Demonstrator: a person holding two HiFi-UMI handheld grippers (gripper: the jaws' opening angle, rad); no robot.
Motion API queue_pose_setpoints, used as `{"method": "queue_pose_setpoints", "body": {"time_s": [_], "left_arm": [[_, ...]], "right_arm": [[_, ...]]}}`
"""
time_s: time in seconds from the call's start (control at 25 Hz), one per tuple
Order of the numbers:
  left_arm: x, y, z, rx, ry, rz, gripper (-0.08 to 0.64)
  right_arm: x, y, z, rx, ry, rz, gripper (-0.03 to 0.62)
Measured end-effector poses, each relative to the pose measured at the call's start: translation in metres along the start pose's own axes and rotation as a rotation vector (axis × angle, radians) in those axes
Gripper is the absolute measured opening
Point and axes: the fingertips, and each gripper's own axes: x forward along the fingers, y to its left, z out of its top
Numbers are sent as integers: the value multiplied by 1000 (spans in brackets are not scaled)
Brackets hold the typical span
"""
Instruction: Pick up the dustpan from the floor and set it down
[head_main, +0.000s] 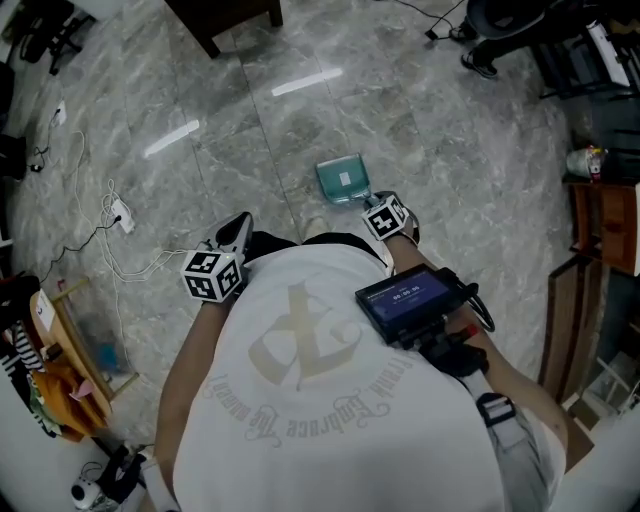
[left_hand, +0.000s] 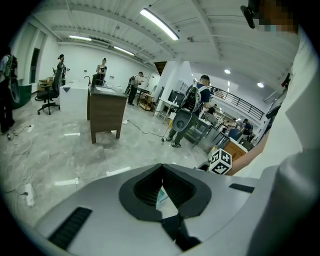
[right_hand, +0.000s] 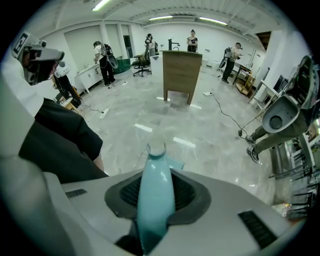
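Jaws of my right gripper (right_hand: 156, 192) clamp the teal handle (right_hand: 155, 170) of the dustpan (head_main: 342, 180), whose pan lies on the grey floor (head_main: 250, 120) ahead. My left gripper (left_hand: 161, 187) is closed, empty. Looks like light, stiff, slick plastic; mid-handle seems the best hold.

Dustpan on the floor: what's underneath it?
Grey marbled floor tiles surround the teal dustpan, which seems to lie flat on them. Its pan covers whatever is directly beneath. The right hand-held gripper grips its handle.
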Motion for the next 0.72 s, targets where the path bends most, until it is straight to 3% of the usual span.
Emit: {"method": "queue_pose_setpoints", "body": {"time_s": [0.44,0.72], "left_arm": [[9,-23,11,73,-9,-47,11],[-3,-41,2,80,-11,-45,12]], "right_arm": [[-23,-7,-8,-5,-43,11,104],[-43,4,-23,-6,-77,13,104]]}}
